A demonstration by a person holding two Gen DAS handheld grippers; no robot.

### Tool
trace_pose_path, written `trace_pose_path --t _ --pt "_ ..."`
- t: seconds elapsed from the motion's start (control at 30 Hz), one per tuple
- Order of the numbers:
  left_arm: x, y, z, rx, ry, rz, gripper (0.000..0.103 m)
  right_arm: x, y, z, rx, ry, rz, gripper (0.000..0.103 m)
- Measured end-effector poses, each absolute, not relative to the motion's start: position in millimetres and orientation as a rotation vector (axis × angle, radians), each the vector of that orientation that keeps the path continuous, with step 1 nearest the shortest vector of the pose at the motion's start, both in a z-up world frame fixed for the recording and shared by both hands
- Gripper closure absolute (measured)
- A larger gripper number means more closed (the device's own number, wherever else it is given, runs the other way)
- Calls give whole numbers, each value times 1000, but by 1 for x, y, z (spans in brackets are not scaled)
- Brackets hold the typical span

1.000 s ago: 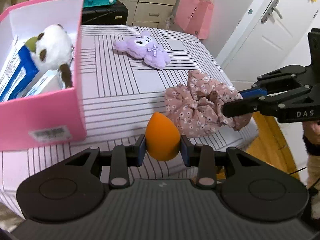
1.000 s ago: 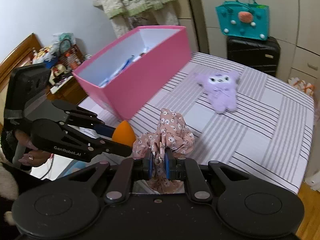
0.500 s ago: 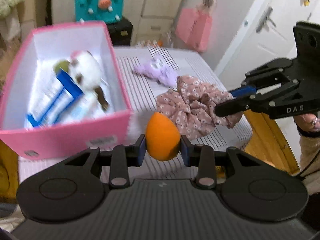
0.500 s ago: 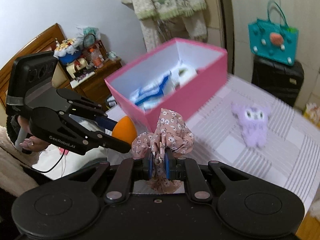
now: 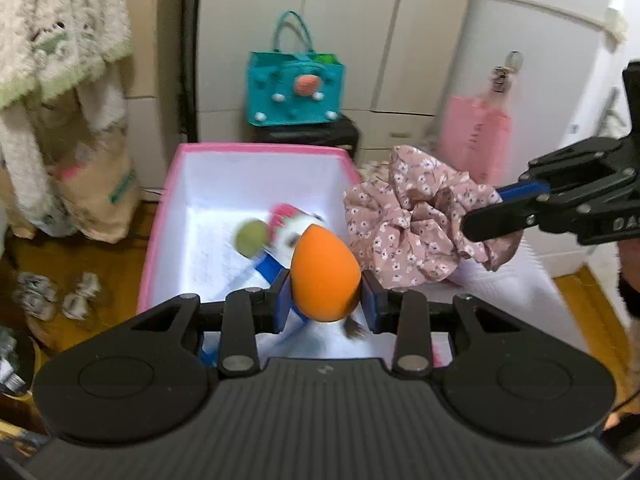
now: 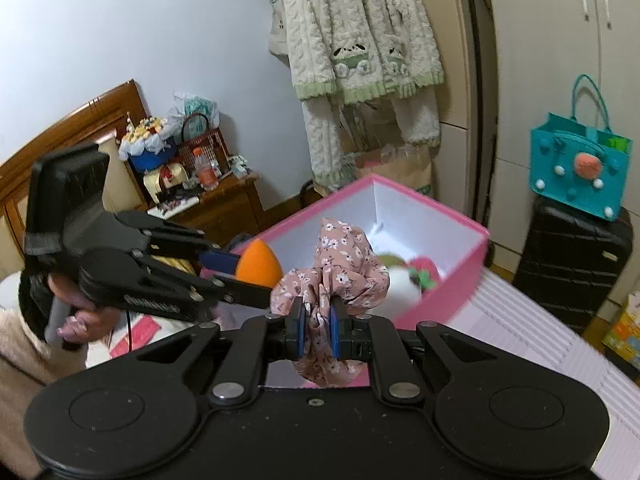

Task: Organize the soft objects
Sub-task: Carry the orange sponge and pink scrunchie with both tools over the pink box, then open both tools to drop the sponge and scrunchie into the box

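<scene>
Both grippers loaded, over the pink box.

The left gripper pinches an orange sponge at frame centre, above the box. The right gripper is clamped on a floral scrunchie, low in its frame. A plush toy lies blurred inside the box.

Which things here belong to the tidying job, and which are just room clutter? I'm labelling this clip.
Part of the job:
- orange sponge, clamped in the left gripper
- floral scrunchie, clamped in the right gripper
- pink box
- plush toy inside it

Just lying about:
- teal bag
- black suitcase
- hanging fleece clothes
- pink paper bag
</scene>
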State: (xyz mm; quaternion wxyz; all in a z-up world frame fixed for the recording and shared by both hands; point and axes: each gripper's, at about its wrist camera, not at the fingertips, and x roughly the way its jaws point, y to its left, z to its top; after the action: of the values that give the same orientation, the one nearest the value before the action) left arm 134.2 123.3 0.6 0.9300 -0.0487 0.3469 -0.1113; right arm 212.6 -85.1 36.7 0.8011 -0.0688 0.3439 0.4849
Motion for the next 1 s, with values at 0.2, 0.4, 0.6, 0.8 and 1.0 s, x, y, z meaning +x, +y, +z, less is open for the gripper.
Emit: trace_pose_path --t 0.2,0.4,0.6,0.8,1.0 --pt "183 133 -9 -20 728 -153 68 266 -47 29 -127 723 1005 88" --pt "227 137 -29 83 829 -108 68 315 -12 14 -91 774 995 88" --pt "250 134 -47 193 892 -106 68 345 23 -12 -77 860 1012 88" --pt "259 134 -57 212 921 -109 68 364 50 -33 -86 956 1015 87" --pt "264 133 -58 210 924 -124 67 383 71 -57 -138 1046 983 83"
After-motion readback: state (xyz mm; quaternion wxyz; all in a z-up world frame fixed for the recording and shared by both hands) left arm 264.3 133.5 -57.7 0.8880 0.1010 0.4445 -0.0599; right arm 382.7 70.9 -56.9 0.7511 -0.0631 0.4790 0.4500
